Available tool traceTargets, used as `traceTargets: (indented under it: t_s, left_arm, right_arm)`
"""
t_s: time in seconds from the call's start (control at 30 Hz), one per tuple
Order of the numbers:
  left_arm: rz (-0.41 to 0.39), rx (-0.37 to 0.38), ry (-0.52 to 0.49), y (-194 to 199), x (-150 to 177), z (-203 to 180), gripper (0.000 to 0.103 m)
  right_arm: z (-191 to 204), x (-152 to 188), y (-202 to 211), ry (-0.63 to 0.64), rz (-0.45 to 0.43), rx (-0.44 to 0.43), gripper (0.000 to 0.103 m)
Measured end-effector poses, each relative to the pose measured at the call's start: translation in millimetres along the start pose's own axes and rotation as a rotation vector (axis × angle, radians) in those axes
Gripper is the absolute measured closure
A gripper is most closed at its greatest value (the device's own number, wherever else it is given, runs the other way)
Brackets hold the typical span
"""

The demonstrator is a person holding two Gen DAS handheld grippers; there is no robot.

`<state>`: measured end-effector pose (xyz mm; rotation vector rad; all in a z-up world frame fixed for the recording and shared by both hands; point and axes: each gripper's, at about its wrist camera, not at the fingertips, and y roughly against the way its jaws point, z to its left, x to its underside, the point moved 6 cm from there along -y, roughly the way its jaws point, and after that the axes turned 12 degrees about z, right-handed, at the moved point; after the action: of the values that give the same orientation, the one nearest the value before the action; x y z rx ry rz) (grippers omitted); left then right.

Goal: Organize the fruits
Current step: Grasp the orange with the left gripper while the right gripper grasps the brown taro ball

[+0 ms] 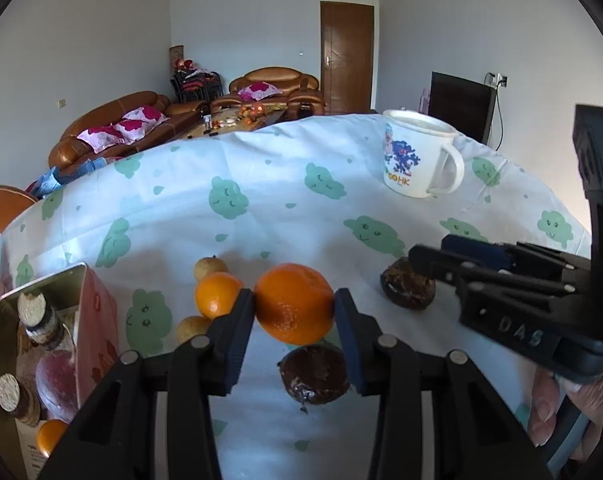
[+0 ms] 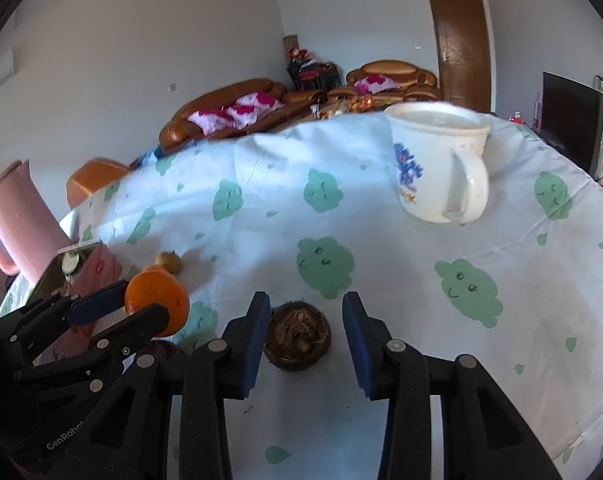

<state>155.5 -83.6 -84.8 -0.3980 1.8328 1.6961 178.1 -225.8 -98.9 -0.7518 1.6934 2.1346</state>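
My left gripper [image 1: 294,304] is shut on a large orange [image 1: 294,303] and holds it above the table; it also shows in the right wrist view [image 2: 157,303]. A smaller orange [image 1: 217,294] and two small yellowish fruits [image 1: 210,267] lie to its left. A dark brown wrinkled fruit [image 1: 315,375] lies under the held orange. My right gripper [image 2: 306,332] is open with its fingers on either side of another dark brown fruit [image 2: 299,335], which also shows in the left wrist view [image 1: 407,290].
A pink open box [image 1: 41,344] at the left holds fruit and round snacks. A white cartoon mug [image 2: 437,164] stands at the back right. A pink jug [image 2: 11,216] stands at the far left. The tablecloth [image 2: 381,248] has green clouds.
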Motion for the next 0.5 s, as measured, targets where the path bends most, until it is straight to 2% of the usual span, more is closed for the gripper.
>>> traceTargets:
  t_s: [0.17, 0.4, 0.47, 0.5]
  left_arm:
    - [-0.026, -0.011, 0.025, 4.5, -0.3, 6.6, 0.061]
    - [-0.044, -0.017, 0.064, 7.7, -0.6, 17.3, 0.061]
    - [-0.049, -0.017, 0.068, 8.5, -0.2, 17.5, 0.061]
    - [-0.051, -0.015, 0.069, 8.8, -0.2, 17.3, 0.061]
  right_arm:
    - [8.9, 2.5, -13.5, 0.046, 0.064, 0.009, 0.063]
    - [9.2, 4.5, -17.3, 0.055, 0.083, 0.03, 0.061]
    - [7.8, 5.2, -23.4, 0.049, 0.112, 0.036, 0.045]
    - [5.0, 6.0, -28.8, 0.037, 0.14, 0.036, 0.043]
